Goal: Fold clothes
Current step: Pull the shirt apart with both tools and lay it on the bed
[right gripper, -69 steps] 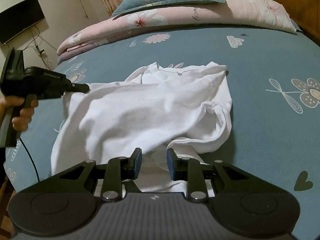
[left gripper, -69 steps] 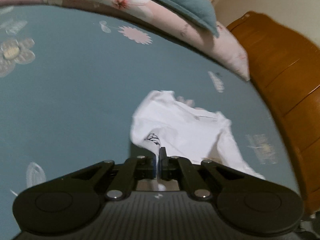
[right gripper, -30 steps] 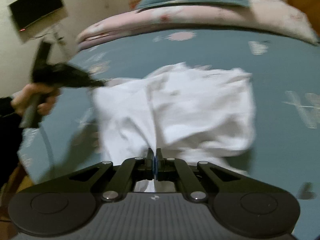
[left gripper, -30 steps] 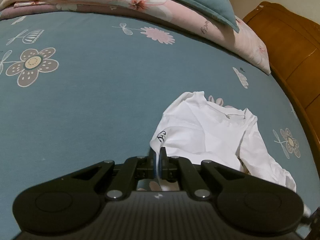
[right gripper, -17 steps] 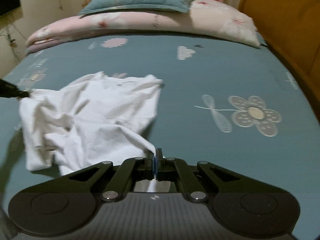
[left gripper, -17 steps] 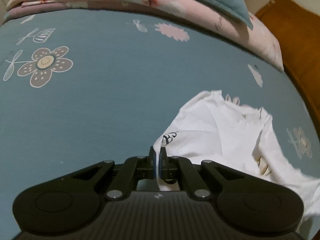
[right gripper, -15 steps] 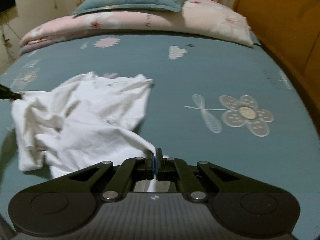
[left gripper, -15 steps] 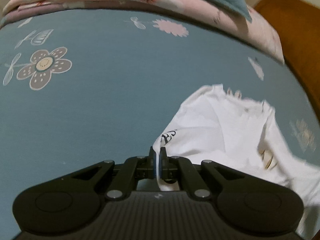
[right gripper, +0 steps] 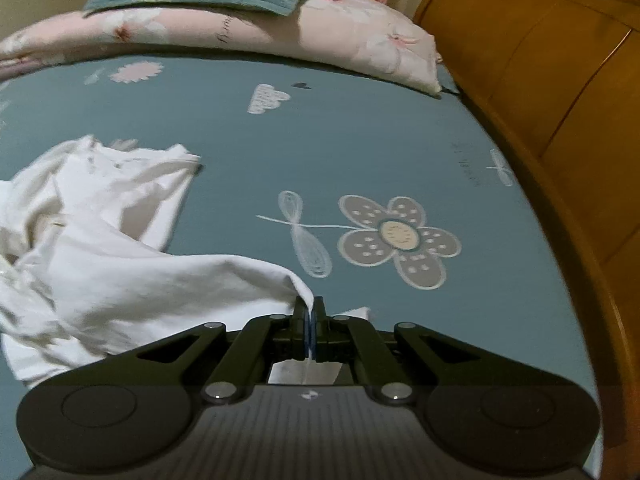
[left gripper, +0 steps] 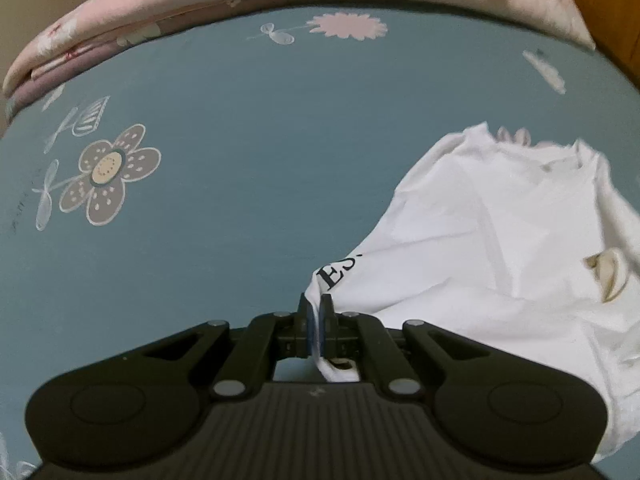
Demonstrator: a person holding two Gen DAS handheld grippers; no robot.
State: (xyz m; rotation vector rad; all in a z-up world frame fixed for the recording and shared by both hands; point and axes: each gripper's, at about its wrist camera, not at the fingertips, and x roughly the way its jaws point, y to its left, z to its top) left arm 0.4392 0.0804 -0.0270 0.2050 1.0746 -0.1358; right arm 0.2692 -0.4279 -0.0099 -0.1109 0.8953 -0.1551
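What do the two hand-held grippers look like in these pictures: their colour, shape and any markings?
Both look alike. The left gripper and the right gripper are matte black, with a ribbed body, two rounded lobes at the sides, and angled link arms joined by silver screws. Their narrow fingers carry blue pads. A small pale mark sits at the middle of each ribbed body. No cable, hand or sleeve is visible.

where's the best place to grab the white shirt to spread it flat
By its edge, a corner in each gripper, coming from the near side. The white shirt lies bunched, and the left gripper and right gripper each pinch thin edge fabric at opposite ends, so pulling apart should spread it.
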